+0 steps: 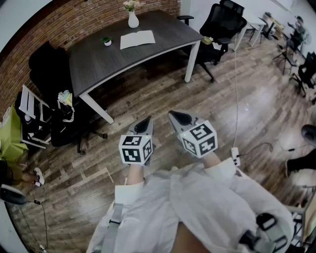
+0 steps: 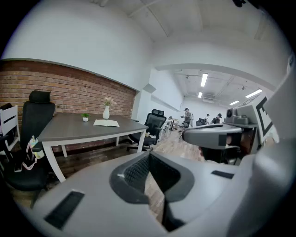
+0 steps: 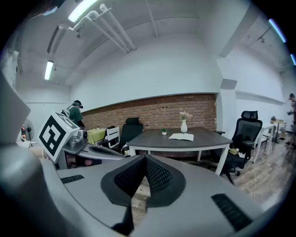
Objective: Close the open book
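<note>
Left claw (image 1: pixel 146 120) and right claw (image 1: pixel 173 115) closed, empty; vase (image 1: pixel 133 21) holds flowers (image 1: pixel 130 5) by open book (image 1: pixel 137 39)

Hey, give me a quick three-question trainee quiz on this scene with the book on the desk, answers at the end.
1. True or false: the book on the grey table lies open.
2. What stands on the table with it? A) a white vase and a small potted plant B) a laptop C) a mug
3. What state are the left gripper and right gripper in?
Key: 1 true. 2 A. 3 Both shut, holding nothing, well short of the table.
</note>
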Demonstrator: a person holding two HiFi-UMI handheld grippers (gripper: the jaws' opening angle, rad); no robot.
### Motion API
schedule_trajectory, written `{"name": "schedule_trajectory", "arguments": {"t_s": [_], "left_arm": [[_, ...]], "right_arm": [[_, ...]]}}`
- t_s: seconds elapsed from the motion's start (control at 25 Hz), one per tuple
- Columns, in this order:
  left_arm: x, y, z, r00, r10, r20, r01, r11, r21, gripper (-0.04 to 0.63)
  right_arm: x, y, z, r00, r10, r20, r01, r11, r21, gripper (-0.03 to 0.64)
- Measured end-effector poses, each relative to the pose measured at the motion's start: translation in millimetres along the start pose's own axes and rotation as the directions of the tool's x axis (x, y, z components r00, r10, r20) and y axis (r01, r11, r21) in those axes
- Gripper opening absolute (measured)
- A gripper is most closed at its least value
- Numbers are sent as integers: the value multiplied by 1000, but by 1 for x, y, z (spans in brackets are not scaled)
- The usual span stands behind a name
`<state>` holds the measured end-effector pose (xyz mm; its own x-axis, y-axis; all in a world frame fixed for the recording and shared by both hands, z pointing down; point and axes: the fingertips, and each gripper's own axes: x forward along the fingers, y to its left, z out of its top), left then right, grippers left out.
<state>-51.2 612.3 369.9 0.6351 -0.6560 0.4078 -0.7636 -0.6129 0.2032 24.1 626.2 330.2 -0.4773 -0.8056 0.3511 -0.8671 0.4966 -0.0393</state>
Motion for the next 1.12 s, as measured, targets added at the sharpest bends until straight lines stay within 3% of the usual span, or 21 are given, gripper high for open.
{"name": "schedule_trajectory", "arguments": {"t_s": [0.68,0.92,1.12], "left_arm": [[13,-13,-10,999,13,-32,-13,1000,-3,5],[23,-45,9,991,-107,83,107,994,-4,5],[25,-42,8,994,15,112,-16,1000,11,5]], "right_arm": [[-4,-8,-16,999,42,-23,-41,999,26,3],[-14,-15,-16,991,126,41,-129,988,80,3],[-19,-35,-25,995,82,49,-84,996,42,3]]}}
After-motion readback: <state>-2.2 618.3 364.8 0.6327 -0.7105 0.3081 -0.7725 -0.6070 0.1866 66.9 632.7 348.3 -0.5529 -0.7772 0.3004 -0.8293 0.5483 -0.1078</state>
